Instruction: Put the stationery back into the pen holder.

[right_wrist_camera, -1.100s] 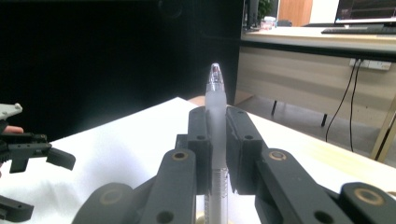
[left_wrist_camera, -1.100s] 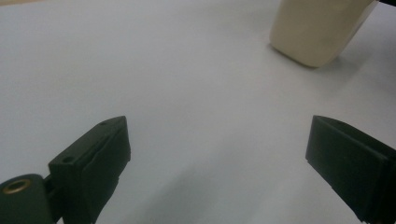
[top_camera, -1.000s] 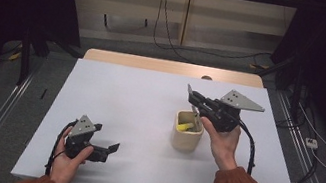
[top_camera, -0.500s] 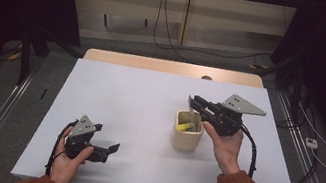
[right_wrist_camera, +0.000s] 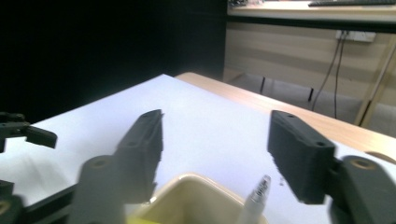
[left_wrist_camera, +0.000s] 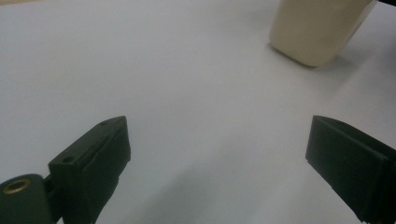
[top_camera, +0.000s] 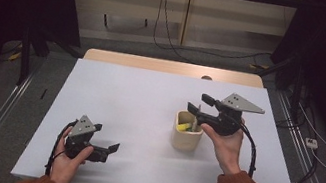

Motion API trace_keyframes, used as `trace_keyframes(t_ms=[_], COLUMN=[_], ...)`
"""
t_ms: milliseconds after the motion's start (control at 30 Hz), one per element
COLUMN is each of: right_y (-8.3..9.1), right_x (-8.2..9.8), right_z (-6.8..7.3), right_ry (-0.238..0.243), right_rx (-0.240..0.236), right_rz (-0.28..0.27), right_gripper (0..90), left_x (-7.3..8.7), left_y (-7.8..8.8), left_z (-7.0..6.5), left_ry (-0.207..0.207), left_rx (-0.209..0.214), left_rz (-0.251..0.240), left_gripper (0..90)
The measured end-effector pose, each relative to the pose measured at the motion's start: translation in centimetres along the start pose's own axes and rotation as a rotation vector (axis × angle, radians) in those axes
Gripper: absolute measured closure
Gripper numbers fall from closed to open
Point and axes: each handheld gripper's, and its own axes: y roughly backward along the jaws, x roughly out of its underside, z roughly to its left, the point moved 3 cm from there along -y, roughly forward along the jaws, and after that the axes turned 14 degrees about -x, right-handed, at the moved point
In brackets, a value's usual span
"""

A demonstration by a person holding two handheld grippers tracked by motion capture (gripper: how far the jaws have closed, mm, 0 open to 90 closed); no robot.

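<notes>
My right tool [top_camera: 201, 104], right of centre in the high view, hangs just above the cream, square-mouthed plastic cup [top_camera: 187, 136]; its jaws have just been opening and stand apart with nothing between them. A clear pen [right_wrist_camera: 254, 202] and a yellow item [top_camera: 184, 126] rest inside the cup. My left tool [top_camera: 107, 149], lower left, lies low over the white worktop [top_camera: 134, 96], jaws apart and empty, well apart from the cup.

Two grippers by a cream cup

The right gripper [top_camera: 199, 104], jaws just opened and empty, hovers above the cup [top_camera: 187, 132]; the left gripper [top_camera: 107, 150] rests well left of it.
</notes>
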Motion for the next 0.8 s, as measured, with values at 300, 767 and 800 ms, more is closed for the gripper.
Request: trace_keyframes(t_ms=[300, 767, 800], right_y=[0.29, 0.83, 0.88], right_x=[-0.31, 0.21, 0.27], right_z=[-0.14, -0.03, -0.01], right_ry=[-0.024, -0.036, -0.025], right_rx=[0.014, -0.014, -0.009], right_rz=[0.013, 0.050, 0.055], right_gripper=[15.6, 5.7, 5.7], left_x=[-0.09, -0.27, -0.30], left_y=[-0.06, 0.29, 0.31], left_z=[0.12, 0.53, 0.50], left_ry=[0.016, 0.035, 0.034], left_rx=[-0.002, -0.011, -0.012], left_rz=[-0.004, -0.044, -0.046], left_gripper=[6.5, 6.6, 6.6])
